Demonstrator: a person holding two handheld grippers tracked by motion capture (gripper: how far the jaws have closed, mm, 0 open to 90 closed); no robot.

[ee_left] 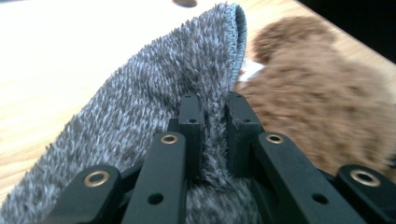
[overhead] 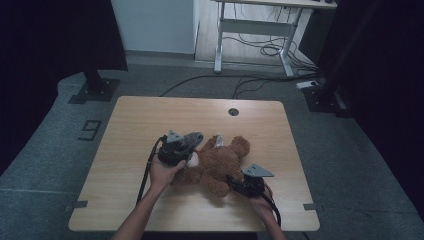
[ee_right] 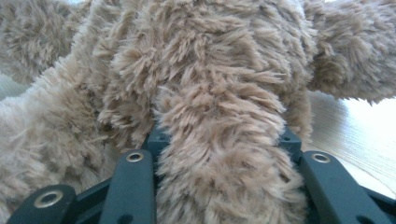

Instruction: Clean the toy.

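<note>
A brown teddy bear (overhead: 216,162) lies on the wooden table (overhead: 140,120), just right of the middle. My left gripper (overhead: 179,145) hovers at the bear's left side, shut on a fuzzy grey cloth (overhead: 192,138). In the left gripper view the grey cloth (ee_left: 154,93) is pinched between the narrow jaws of that gripper (ee_left: 214,105), with the bear (ee_left: 308,102) blurred behind. My right gripper (overhead: 235,182) sits at the bear's lower right. Seen from its own camera, the right gripper (ee_right: 223,135) is shut on a thick furry limb (ee_right: 219,177) of the bear.
A round cable hole (overhead: 233,111) sits near the table's far edge. Bare wood stretches along the left and front. Beyond the table stand a white desk frame (overhead: 260,30), floor cables (overhead: 260,80) and two black stand bases (overhead: 95,89) (overhead: 322,97).
</note>
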